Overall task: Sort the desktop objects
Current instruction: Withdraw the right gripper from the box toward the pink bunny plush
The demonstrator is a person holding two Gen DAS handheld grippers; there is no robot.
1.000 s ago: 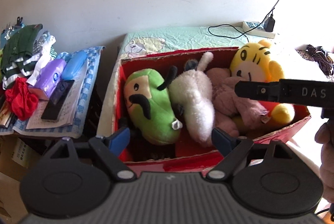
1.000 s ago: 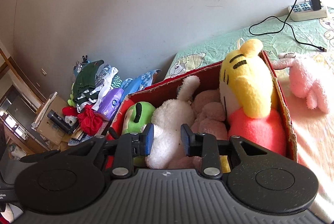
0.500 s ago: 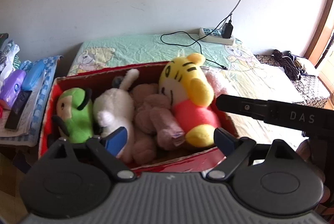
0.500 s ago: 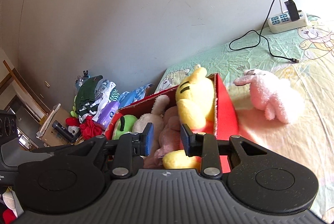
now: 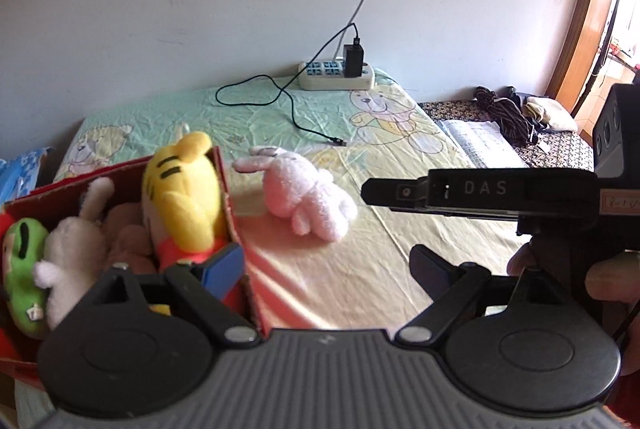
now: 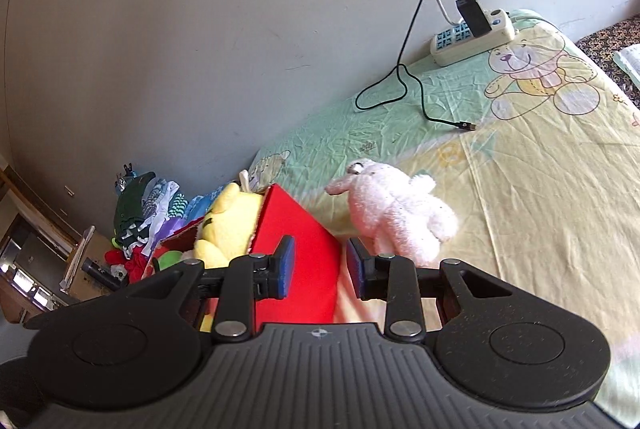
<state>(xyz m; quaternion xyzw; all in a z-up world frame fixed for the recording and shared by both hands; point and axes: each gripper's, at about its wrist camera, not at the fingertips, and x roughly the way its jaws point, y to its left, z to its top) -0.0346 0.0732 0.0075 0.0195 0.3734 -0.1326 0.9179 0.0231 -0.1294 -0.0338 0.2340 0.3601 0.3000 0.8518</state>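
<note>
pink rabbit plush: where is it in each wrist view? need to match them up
Left wrist: pink rabbit plush at centre, lying on the sheet just right of the red box.
Right wrist: pink rabbit plush right of centre, just beyond the right gripper.
Shared landmark: white power strip against the wall.

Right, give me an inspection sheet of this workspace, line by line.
Surface: bed sheet with bear print, creased, sunlit.
Job's things: red box holds a yellow tiger, a white plush, a green plush and a brownish one; pink bunny lies on the sheet, outside the box.
Clutter: pile of clothes past the box; dark bundle on a patterned surface by the bed.
Grippers: left claw open, empty; right claw open, empty, near the bunny.
Cables: power strip with a charger; its black cable lies loose on the sheet.
Surroundings: plain wall, wooden frame at right.
</note>
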